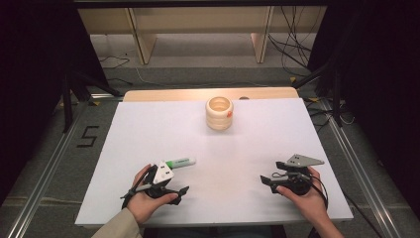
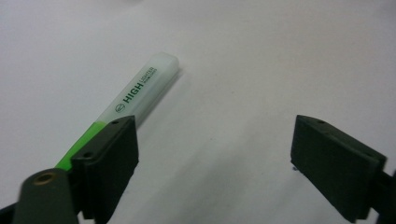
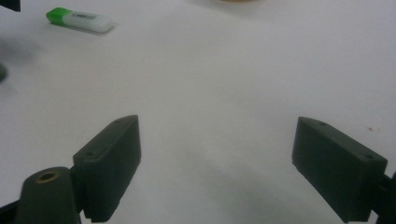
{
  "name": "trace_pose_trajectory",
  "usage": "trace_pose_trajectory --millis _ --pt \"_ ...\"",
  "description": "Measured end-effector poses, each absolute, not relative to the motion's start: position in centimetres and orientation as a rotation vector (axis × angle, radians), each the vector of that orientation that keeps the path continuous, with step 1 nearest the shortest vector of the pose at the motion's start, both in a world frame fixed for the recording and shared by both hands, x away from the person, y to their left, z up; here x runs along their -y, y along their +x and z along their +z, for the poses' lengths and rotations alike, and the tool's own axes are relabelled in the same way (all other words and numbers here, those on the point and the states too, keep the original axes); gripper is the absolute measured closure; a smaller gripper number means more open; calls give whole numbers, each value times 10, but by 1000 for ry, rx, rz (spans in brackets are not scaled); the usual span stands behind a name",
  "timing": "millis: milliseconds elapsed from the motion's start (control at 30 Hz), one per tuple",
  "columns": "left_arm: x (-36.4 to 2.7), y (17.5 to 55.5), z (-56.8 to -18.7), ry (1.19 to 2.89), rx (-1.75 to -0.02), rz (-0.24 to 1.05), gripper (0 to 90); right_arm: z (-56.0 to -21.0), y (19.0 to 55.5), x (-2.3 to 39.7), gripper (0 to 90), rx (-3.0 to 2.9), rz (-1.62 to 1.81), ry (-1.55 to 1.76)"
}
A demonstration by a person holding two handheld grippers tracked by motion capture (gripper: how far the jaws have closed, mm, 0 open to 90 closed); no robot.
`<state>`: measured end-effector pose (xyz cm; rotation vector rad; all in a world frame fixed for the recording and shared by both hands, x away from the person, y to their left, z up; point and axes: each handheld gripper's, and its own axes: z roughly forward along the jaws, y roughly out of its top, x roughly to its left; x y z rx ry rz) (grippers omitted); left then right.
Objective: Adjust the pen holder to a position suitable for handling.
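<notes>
Wooden ringed cup (image 1: 219, 112) stands upright at far centre of the white sheet (image 1: 148, 129), orange mark on its right side. Wood tabletop edge (image 1: 163, 94) shows beyond sheet. Cables (image 1: 292, 44) on floor far right. Black "5" mark (image 1: 87, 136) on floor left.

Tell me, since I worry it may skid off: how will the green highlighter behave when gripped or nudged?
The highlighter looks like rigid, smooth plastic, so probably stiff, light and a bit slippery. Lying flat on the table, it seems flat-sided, so likelier to slide than roll.
</notes>
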<state>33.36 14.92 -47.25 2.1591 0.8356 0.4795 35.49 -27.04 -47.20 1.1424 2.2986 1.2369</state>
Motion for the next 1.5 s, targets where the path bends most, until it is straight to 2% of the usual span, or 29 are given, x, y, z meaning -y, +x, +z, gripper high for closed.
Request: trace_pose_trajectory --millis 1500 --pt "-151 336 -473 2159 -867 522 159 -472 355 272 164 -2284 1233 1156"
